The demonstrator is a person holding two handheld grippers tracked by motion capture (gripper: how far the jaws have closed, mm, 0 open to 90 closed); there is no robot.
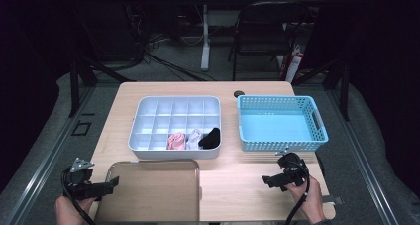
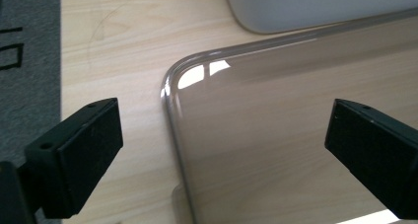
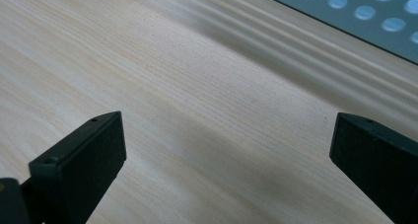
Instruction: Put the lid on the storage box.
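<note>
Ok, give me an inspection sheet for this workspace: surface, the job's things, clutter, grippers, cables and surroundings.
Surface: light wooden table, no spills seen.
Job's things: clear lid lying flat at the near edge; white divided organizer behind it, with a pink roll, a white roll and a black roll in its front row; blue basket to its right, nothing seen in it.
Clutter: small dark round thing at the table's far edge.
Grippers: left gripper open at the lid's left edge; right gripper open above bare table near the basket.
Cables: one trailing from each gripper; more on the floor behind.
Surroundings: dark room, folding chair, table leg.
</note>
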